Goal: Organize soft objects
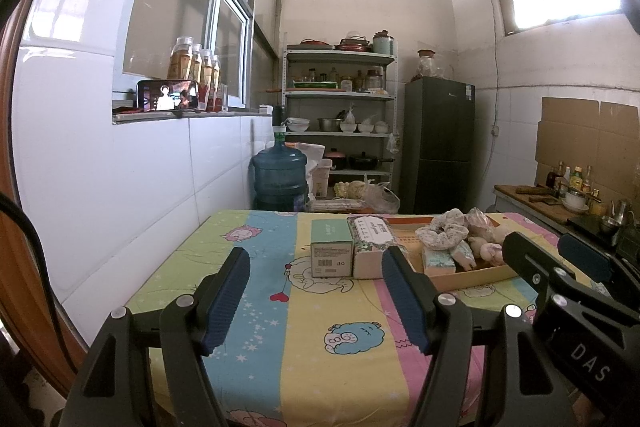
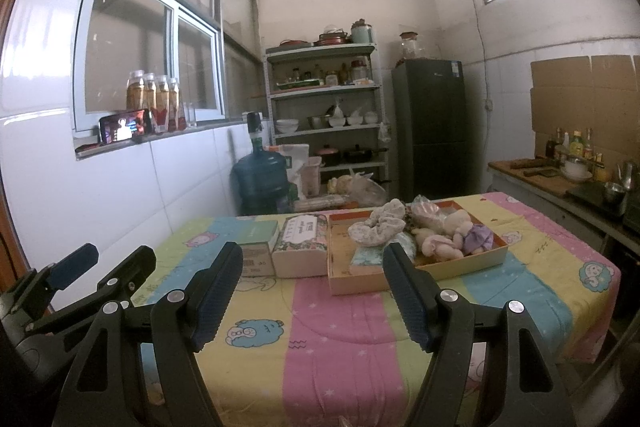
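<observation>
We hold each hand-held gripper, left (image 1: 316,301) and right (image 2: 312,297), spread and empty; ahead, scrunchies (image 2: 378,227) and plush toys (image 2: 448,235) already fill the tray (image 2: 400,281).

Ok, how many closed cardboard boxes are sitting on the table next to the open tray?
2. A green-topped cardboard box stands furthest left, and a floral-patterned box with a white label is between it and the shallow orange-rimmed tray, apparently touching. Others may be hidden behind the tray's soft items.
</observation>
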Demonstrator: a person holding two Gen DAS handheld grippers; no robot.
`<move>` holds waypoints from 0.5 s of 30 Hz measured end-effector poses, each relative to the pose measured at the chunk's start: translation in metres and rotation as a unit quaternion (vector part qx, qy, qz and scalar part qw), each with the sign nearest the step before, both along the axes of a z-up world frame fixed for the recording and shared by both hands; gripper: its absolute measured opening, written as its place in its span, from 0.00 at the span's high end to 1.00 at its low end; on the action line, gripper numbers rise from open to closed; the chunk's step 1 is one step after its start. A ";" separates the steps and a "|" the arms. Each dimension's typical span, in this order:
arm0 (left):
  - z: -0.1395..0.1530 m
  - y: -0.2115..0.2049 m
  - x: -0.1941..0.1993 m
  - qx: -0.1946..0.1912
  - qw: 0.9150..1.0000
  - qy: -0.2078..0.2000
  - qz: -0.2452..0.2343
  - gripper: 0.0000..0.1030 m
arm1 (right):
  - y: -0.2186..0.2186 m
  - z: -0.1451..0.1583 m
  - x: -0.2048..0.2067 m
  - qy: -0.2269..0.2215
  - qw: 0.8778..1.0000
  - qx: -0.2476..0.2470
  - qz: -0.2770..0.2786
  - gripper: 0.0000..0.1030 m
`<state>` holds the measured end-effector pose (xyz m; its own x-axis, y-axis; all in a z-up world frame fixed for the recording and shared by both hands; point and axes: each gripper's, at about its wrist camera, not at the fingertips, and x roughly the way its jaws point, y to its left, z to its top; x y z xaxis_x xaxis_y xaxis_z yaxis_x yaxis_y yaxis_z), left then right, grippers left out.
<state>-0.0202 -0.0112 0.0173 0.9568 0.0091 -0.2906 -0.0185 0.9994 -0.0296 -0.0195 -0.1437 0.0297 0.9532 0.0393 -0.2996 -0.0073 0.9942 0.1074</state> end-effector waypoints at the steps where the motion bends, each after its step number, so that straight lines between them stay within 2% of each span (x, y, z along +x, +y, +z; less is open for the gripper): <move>1: 0.000 0.000 0.000 0.000 1.000 0.000 0.000 0.34 | 0.000 0.000 0.000 0.000 1.000 0.000 0.000 0.28; 15: 0.000 -0.001 -0.001 0.000 1.000 0.000 0.000 0.34 | 0.001 0.001 0.000 0.001 1.000 0.001 0.000 0.28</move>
